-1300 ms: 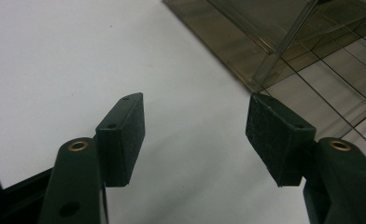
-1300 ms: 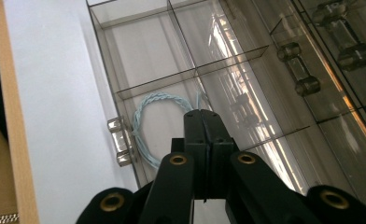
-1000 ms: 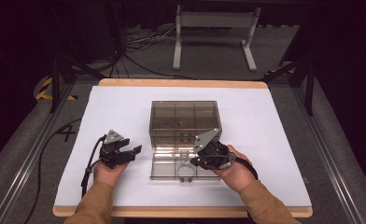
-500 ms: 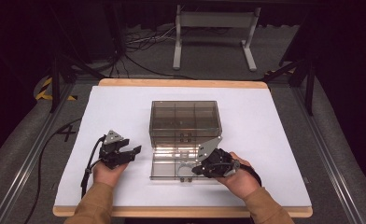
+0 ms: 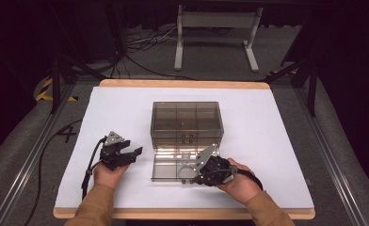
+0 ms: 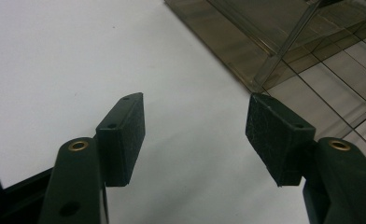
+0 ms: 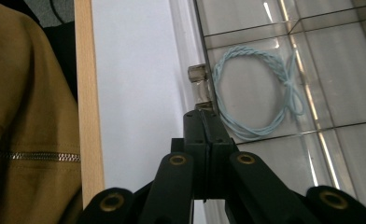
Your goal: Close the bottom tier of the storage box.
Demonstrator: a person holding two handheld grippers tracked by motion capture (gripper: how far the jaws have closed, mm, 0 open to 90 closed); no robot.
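Now the right gripper (image 7: 204, 112), clamped together, pinches the clear box's latch (image 7: 200, 86), which points away along its jaws.

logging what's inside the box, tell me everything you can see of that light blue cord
The light blue cord is a thin twisted string, wound into a loose loop with a small knot or crossing on one side. It lies flat on the clear plastic box lid, in one divided section, just beside the clear latch tab. The right gripper, fingers shut, sits at its edge; whether they touch is unclear.
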